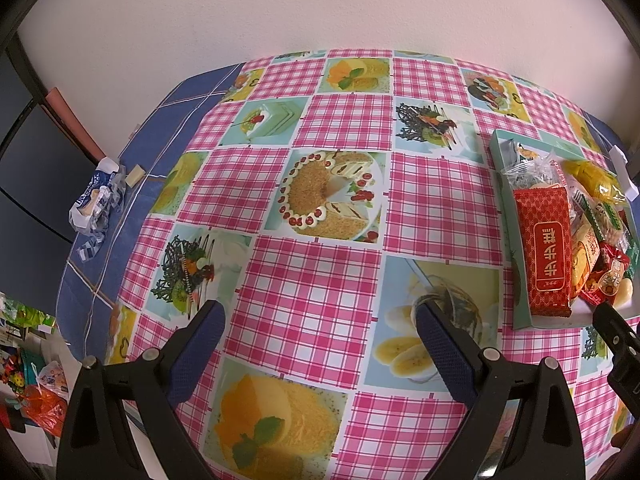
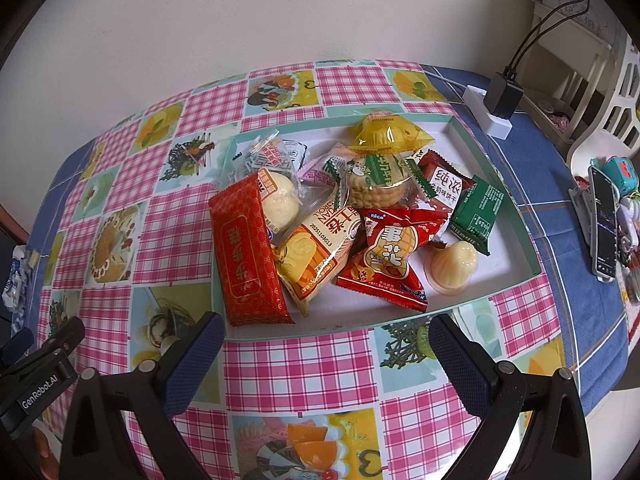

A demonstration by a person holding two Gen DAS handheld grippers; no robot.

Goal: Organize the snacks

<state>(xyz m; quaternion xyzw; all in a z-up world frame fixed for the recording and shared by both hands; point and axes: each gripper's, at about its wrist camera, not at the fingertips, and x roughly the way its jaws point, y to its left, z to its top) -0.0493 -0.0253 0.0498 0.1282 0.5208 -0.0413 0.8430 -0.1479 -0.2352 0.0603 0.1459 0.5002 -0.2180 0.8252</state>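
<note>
A shallow pale green tray [image 2: 516, 216] holds several wrapped snacks: a long red packet [image 2: 246, 256], a red peanut bag [image 2: 384, 256], a green packet [image 2: 476, 208], a yellow jelly cup [image 2: 384, 134] and a pale jelly cup [image 2: 454, 268]. The tray [image 1: 506, 216] and red packet [image 1: 546, 254] also show at the right of the left wrist view. My right gripper [image 2: 326, 330] is open and empty just in front of the tray. My left gripper [image 1: 320, 318] is open and empty over bare tablecloth, left of the tray.
The table has a pink checked cloth [image 1: 320, 128] over a blue one. A crumpled blue-white wrapper [image 1: 96, 204] lies at the far left edge. A white power strip with a black charger [image 2: 498, 100] and a phone on a stand [image 2: 604, 220] are at the right.
</note>
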